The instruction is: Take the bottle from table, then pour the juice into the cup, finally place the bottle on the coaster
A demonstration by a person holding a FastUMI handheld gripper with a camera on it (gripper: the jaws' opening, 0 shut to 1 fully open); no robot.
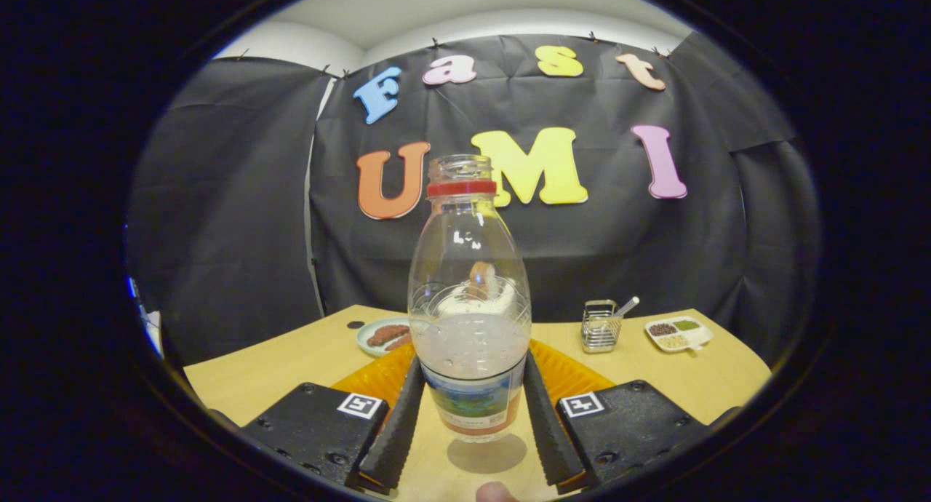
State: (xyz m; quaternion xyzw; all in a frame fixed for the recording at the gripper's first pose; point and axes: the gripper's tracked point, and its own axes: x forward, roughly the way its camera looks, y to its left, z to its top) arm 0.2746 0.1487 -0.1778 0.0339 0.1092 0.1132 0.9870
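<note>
Gripper [471, 415] fingers pinch the uncapped bottle [470, 305] at its label, held upright above table [291, 364], orange coaster [567, 375] behind.

Clear uncapped bottle [469, 298] with red neck ring, upright, lifted above the table, holding pale juice.

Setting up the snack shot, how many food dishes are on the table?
2: a round plate beyond the left finger, and a divided tray right of the wire basket. The bottle may hide more.
</note>
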